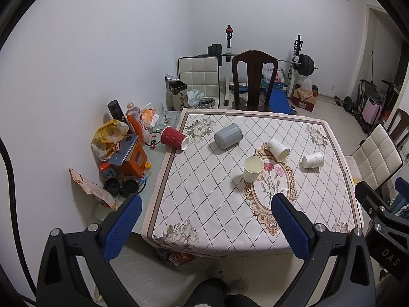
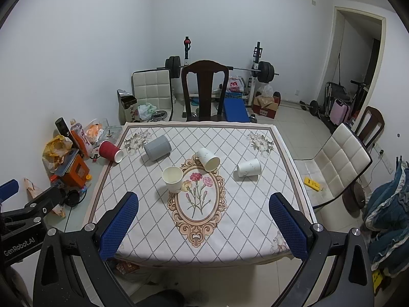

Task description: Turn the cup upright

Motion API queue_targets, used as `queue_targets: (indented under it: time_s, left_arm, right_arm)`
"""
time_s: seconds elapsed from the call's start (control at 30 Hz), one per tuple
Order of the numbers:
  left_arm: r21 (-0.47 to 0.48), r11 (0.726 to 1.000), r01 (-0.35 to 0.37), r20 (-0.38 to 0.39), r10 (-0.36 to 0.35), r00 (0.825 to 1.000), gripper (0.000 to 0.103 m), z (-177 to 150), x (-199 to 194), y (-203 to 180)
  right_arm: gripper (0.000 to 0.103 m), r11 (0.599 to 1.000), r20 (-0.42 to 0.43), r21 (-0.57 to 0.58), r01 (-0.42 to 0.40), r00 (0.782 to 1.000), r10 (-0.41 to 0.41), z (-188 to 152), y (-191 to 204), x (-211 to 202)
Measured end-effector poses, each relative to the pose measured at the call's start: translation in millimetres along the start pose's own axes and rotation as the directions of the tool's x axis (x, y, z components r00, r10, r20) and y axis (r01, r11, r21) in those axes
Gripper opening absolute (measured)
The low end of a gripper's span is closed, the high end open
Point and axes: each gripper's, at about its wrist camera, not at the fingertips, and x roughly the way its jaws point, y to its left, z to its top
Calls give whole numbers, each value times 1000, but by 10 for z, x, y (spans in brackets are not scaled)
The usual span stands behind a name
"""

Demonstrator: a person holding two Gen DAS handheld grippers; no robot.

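Note:
Several cups are on the flowered tablecloth (image 1: 204,204) (image 2: 158,230). One white paper cup (image 1: 252,169) (image 2: 173,179) stands upright near the middle. A second white cup (image 1: 279,149) (image 2: 209,159) lies tipped behind it, and a third white cup (image 1: 313,160) (image 2: 249,167) lies on its side to the right. A grey cup (image 1: 228,136) (image 2: 157,148) lies on its side at the back left. A red ribbed cup (image 1: 174,138) (image 2: 111,151) lies at the cloth's left edge. My left gripper (image 1: 205,227) and right gripper (image 2: 203,227) are both open and empty, held above the table's near edge.
Bottles, bags and boxes (image 1: 122,143) crowd the table's left strip by the wall. A dark wooden chair (image 1: 254,81) stands behind the table, a white padded chair (image 2: 340,163) at its right. A barbell rack (image 2: 253,74) stands against the far wall.

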Motion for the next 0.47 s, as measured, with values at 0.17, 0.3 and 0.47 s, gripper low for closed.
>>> queue_targets:
  time_s: [0.17, 0.3, 0.47]
  left_arm:
    - [-1, 1000, 0, 2, 0, 1000, 103, 3, 2, -6]
    - [0, 1000, 1, 2, -1, 1000, 103, 3, -11, 12]
    - [5, 1000, -4, -5, 5, 1000, 103, 74, -31, -19]
  right_arm:
    - [103, 1000, 4, 1, -2, 1000, 2, -4, 17, -25]
    - [103, 1000, 7, 1, -6, 1000, 6, 15, 28, -68]
    - [103, 1000, 7, 0, -6, 1000, 6, 15, 36, -91]
